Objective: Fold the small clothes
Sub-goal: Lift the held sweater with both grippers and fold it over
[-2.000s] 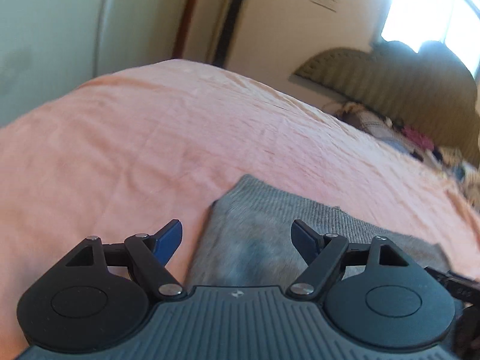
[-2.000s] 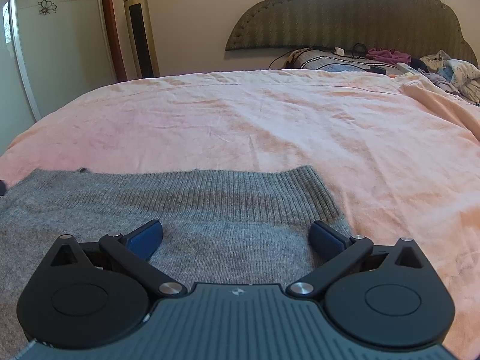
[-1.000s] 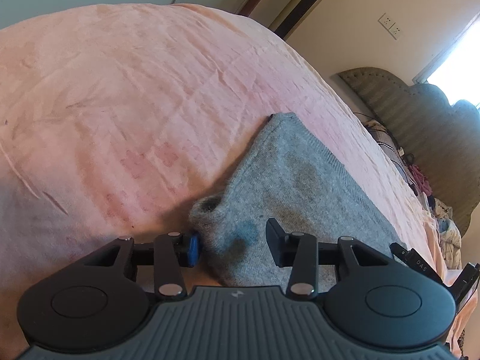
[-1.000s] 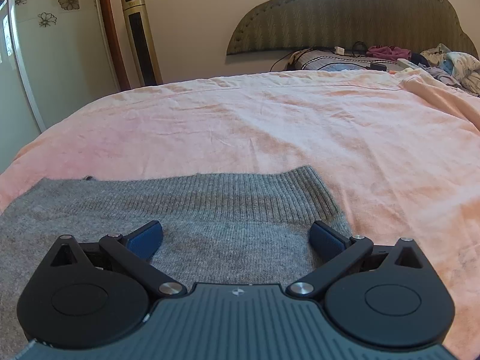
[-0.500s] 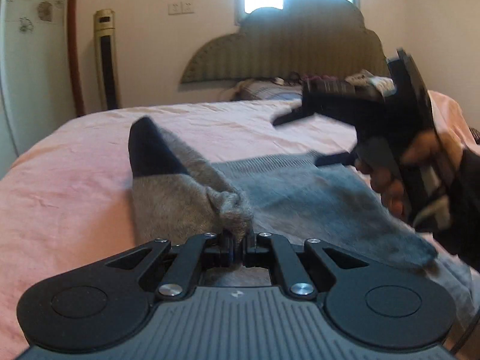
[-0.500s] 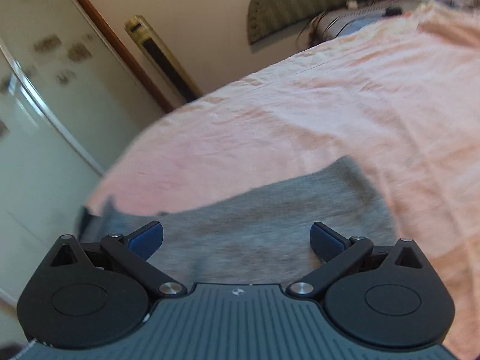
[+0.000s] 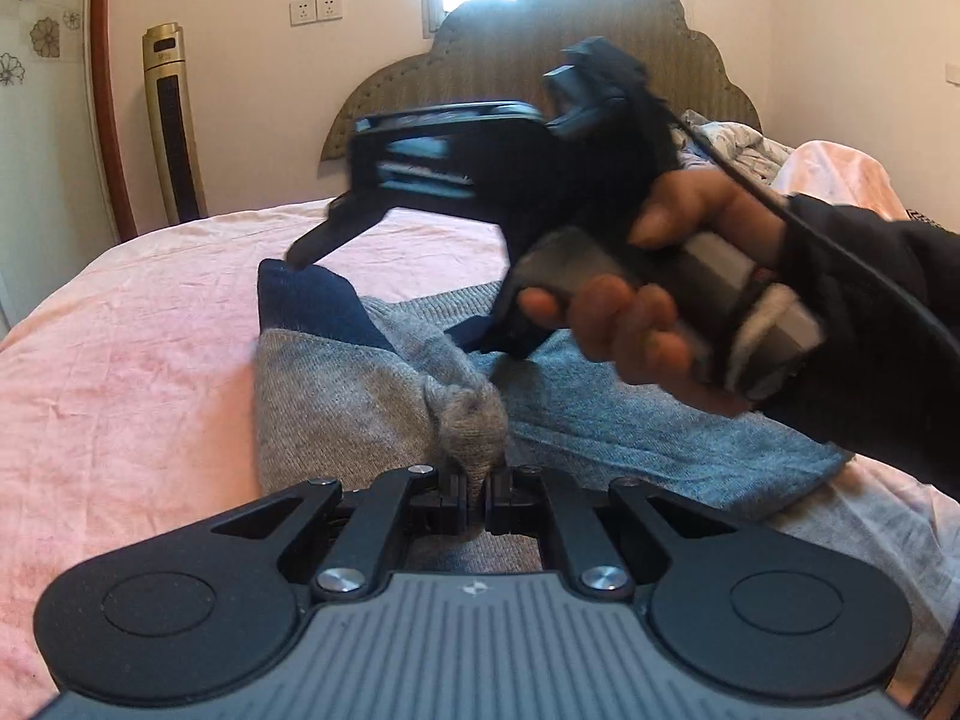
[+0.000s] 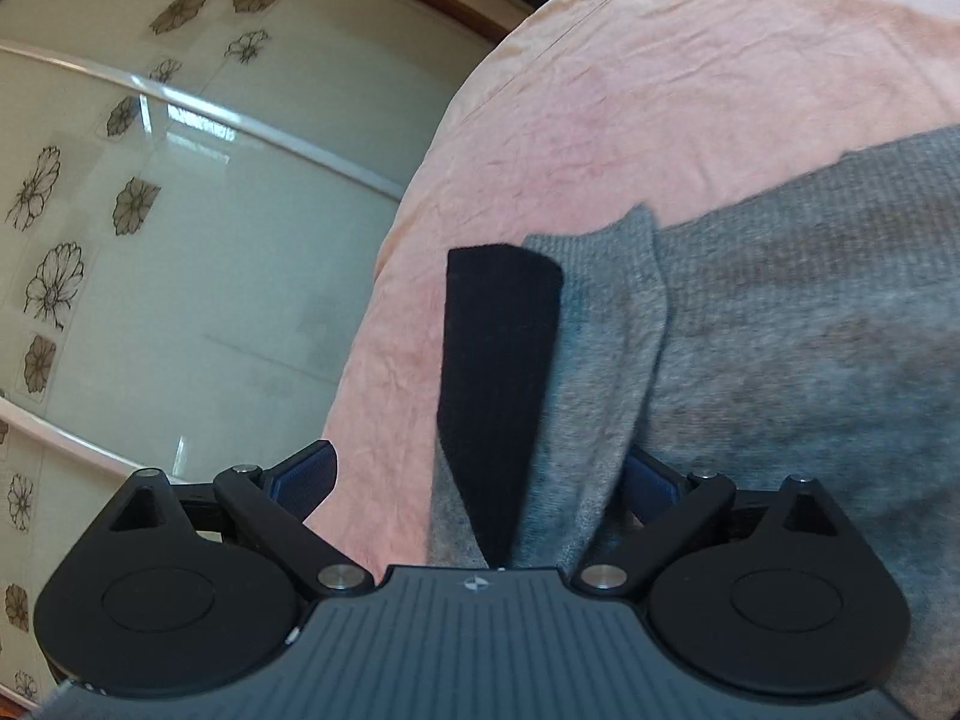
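left gripper [image 7: 477,495] now clenched on the grey garment [image 7: 336,402], lifting its corner off the bed [image 7: 120,360]; right gripper [image 8: 480,480] spread wide, swinging in over the raised fold.

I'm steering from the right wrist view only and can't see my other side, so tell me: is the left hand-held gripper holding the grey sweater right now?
Observer: Yes. The left hand-held gripper is shut on a bunched bit of the grey sweater, at the sleeve.
Operator: Which way does that sleeve run?
Observer: Its navy cuff points away toward the headboard.
Operator: And my right one, seen from there?
Observer: The right hand-held gripper is open above the sleeve, one fingertip close to the cuff's far end; blur hides whether it touches.
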Demonstrator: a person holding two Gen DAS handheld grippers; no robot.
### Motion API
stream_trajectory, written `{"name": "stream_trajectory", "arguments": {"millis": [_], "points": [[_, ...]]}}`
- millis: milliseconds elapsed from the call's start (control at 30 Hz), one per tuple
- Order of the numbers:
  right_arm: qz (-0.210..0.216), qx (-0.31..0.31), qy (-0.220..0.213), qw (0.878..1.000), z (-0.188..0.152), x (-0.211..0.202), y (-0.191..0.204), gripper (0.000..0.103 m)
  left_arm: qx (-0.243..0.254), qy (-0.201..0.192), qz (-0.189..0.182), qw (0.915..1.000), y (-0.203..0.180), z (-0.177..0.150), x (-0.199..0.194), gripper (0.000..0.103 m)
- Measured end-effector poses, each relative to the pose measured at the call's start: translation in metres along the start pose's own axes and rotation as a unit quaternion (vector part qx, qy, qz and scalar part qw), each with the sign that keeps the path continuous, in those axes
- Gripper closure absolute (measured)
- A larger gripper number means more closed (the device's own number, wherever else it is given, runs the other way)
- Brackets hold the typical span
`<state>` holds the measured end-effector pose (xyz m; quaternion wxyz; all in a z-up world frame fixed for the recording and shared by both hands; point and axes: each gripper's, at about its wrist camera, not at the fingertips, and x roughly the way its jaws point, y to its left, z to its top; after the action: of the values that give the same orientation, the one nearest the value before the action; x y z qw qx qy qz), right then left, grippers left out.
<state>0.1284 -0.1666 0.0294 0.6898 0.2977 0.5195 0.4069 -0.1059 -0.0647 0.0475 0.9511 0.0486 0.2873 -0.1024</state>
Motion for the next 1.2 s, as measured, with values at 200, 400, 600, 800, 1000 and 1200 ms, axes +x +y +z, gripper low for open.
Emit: {"name": "stream_trajectory", "arguments": {"millis": [200, 400, 600, 800, 1000, 1200], "points": [[-0.014, -0.016, 0.018, 1.000, 0.015, 0.027, 0.008, 0.020, 0.011, 0.005, -0.001, 0.9999, -0.001, 0.001, -0.001, 0.098], [-0.041, -0.055, 0.012, 0.998, 0.019, 0.017, 0.006, 0.080, 0.026, 0.006, -0.007, 0.9996, -0.009, 0.005, 0.004, 0.098], [-0.075, -0.145, -0.037, 0.986, 0.021, -0.070, 0.018, 0.087, 0.053, -0.021, -0.083, 0.9949, -0.048, 0.027, 0.011, 0.098], [-0.168, -0.100, -0.054, 0.979, 0.013, -0.135, -0.049, 0.087, 0.072, 0.021, -0.160, 0.9842, -0.095, 0.024, 0.048, 0.098], [-0.114, -0.038, -0.085, 0.989, -0.003, -0.144, -0.083, 0.055, 0.103, 0.045, -0.152, 0.9820, -0.107, 0.010, 0.060, 0.098], [-0.139, -0.049, -0.075, 0.986, 0.015, -0.125, -0.073, 0.060, 0.106, 0.044, -0.145, 0.9828, -0.118, 0.012, 0.057, 0.098]]}}
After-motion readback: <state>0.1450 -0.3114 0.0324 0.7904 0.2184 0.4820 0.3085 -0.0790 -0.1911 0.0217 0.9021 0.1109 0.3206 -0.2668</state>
